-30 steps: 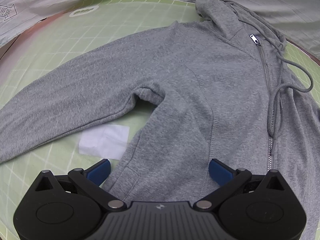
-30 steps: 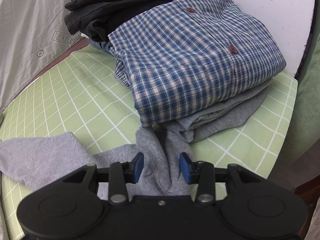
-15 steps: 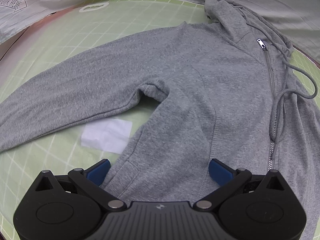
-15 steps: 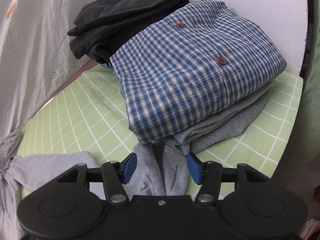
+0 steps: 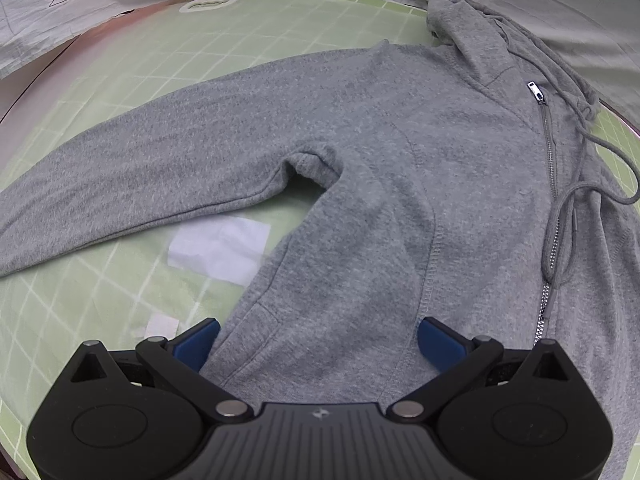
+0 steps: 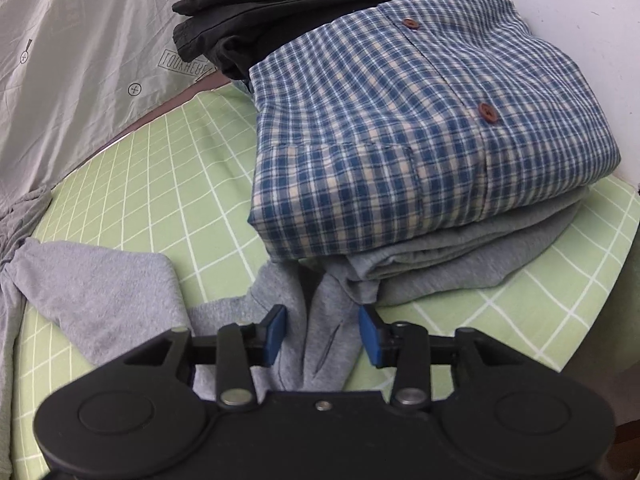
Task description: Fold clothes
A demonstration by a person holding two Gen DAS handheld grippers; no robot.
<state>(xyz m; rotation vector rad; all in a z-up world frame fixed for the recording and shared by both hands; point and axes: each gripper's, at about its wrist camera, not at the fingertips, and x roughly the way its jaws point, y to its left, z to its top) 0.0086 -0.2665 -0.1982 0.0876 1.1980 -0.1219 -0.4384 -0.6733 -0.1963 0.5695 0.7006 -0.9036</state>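
A grey zip hoodie (image 5: 380, 184) lies spread front-up on the green grid mat (image 5: 248, 28), one sleeve stretched to the left. My left gripper (image 5: 318, 338) is open wide, its blue pads on either side of the hoodie's lower left side near the pocket. In the right wrist view the hoodie's other sleeve (image 6: 320, 320) lies bunched between the blue pads of my right gripper (image 6: 322, 334), which is open and not pinching the cloth. More grey hoodie fabric (image 6: 100, 292) lies to the left.
A stack of folded clothes stands ahead of the right gripper: a blue plaid shirt (image 6: 420, 140) on folded grey garments (image 6: 460, 256), dark clothes (image 6: 288, 4) behind. A white paper patch (image 5: 220, 248) lies on the mat. Grey sheeting (image 6: 80, 40) borders the mat.
My right gripper has opened wider around the sleeve and the view has shifted a little. My left gripper has drifted slightly over the hoodie and stays open.
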